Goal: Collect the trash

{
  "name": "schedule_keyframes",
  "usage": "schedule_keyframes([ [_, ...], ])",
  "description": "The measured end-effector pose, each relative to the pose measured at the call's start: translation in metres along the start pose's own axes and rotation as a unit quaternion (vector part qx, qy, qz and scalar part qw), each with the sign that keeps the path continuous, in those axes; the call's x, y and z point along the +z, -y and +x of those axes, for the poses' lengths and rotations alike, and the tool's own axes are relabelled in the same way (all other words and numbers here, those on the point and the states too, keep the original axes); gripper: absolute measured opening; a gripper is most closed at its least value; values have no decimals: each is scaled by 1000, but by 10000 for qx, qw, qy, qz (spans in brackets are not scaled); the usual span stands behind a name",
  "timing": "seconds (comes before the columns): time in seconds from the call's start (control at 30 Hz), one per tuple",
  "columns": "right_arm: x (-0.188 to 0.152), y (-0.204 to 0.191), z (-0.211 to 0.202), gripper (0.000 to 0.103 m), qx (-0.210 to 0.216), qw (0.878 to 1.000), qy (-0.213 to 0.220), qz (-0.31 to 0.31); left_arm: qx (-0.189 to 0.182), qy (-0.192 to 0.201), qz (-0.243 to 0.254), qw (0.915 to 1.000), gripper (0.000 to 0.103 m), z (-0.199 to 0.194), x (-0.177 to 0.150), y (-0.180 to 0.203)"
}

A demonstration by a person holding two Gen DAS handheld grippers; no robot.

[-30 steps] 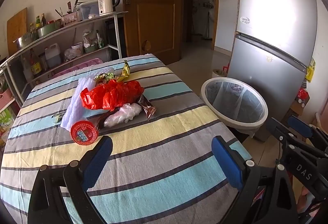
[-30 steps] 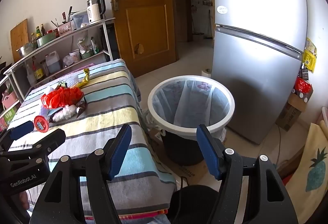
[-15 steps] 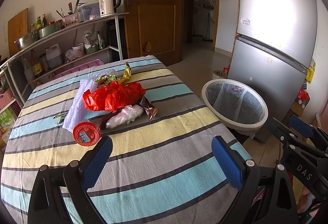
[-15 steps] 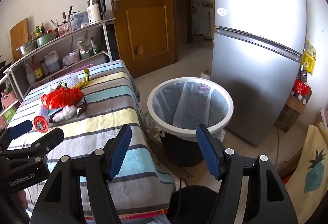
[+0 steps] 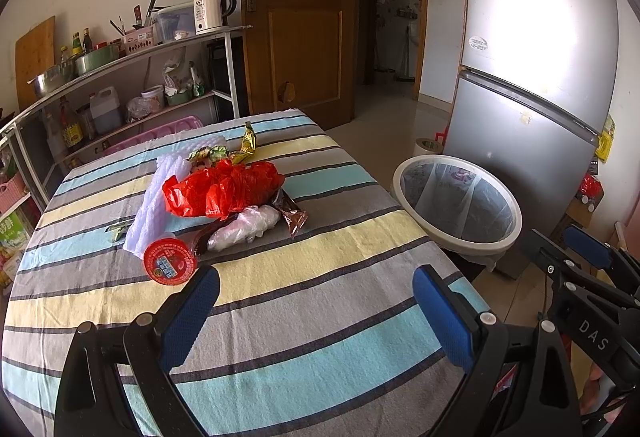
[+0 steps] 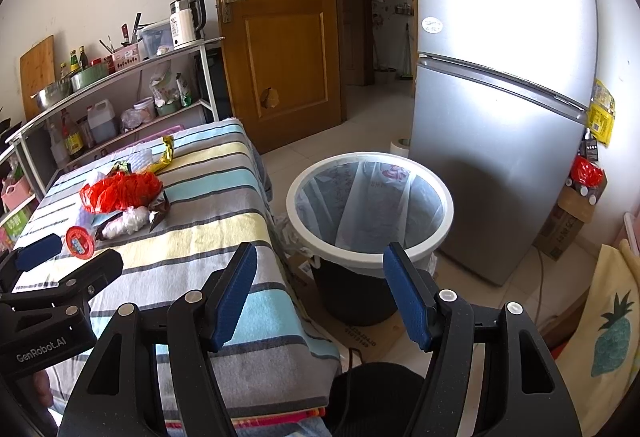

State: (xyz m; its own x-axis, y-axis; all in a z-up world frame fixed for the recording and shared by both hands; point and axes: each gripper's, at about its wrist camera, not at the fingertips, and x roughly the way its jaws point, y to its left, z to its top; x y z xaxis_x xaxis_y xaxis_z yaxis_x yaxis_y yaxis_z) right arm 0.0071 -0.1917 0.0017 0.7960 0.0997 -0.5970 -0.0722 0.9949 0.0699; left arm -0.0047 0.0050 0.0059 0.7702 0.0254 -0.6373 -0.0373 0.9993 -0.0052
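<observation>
A heap of trash lies on the striped tablecloth (image 5: 320,277): a red plastic bag (image 5: 224,189), white foam wrap (image 5: 154,197), a clear crumpled bag (image 5: 244,227), a brown wrapper (image 5: 294,217), a gold wrapper (image 5: 248,143) and a red round lid (image 5: 170,263). My left gripper (image 5: 316,313) is open and empty, above the table short of the lid. My right gripper (image 6: 320,289) is open and empty, off the table's right edge, facing the lined white-rimmed bin (image 6: 370,205). The heap also shows in the right wrist view, where the red bag (image 6: 120,191) is at left.
The bin (image 5: 458,207) stands on the floor right of the table, before a silver fridge (image 5: 532,77). A metal shelf (image 5: 120,57) with a kettle, bottles and bowls stands behind the table. A wooden door (image 5: 296,17) is at the back.
The left wrist view has lifted and drawn back slightly, so the heap sits a little farther along the table. The right gripper has barely moved. Both stay open.
</observation>
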Motion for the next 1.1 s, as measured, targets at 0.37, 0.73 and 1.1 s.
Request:
schedule_keyframes([
  [0.37,2,11,2,66,-1,10000,1,-4,6,15,4,10000,98,-2,0,-1],
  [0.73,0,1,-2,66,-10,10000,11,-26,7,-3,-1,10000,98,-2,0,-1],
  [1.1,1,1,-3,66,-14,10000,14,-33,13,2,-2,10000,98,-2,0,-1],
])
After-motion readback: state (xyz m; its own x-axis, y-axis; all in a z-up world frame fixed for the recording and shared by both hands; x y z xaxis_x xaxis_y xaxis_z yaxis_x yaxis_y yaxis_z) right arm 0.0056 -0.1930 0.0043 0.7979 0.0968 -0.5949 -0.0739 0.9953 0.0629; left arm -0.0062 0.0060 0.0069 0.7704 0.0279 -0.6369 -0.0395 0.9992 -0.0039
